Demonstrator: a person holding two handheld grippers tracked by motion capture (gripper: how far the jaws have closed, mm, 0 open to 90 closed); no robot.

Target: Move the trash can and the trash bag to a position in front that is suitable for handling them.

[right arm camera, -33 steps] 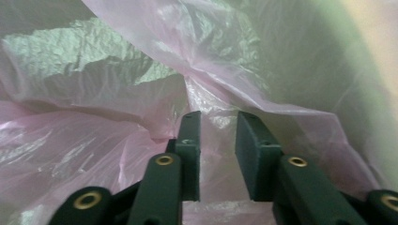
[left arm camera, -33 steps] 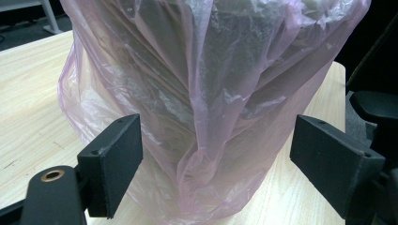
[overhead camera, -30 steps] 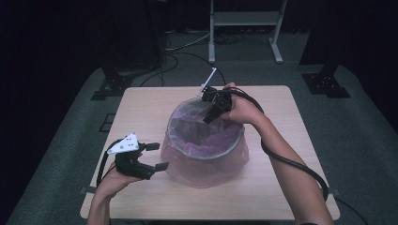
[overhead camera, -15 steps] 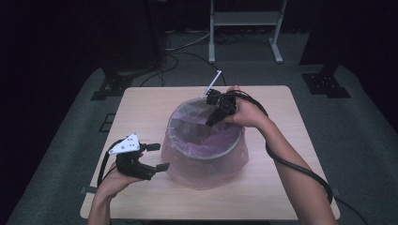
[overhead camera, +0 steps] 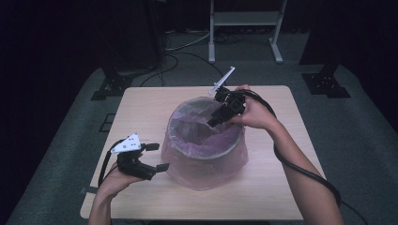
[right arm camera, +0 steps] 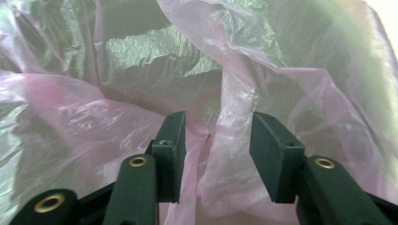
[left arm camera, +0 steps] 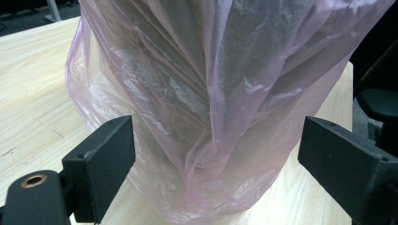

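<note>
Pink plastic liner [overhead camera: 202, 161] already drapes over a round bin [overhead camera: 206, 140] mid-table. The right gripper [overhead camera: 217, 117], jaws just opening and unclenched, hovers inside the rim over loose film. The left gripper [overhead camera: 157, 157] waits, spread wide, beside the skirt. Tucking likely remains.

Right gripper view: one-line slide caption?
Right gripper, jaws just opening, over crumpled pink bag lining the bin.

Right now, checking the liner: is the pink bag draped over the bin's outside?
Yes, the pink bag hangs down the bin's outer wall to the table.
</note>
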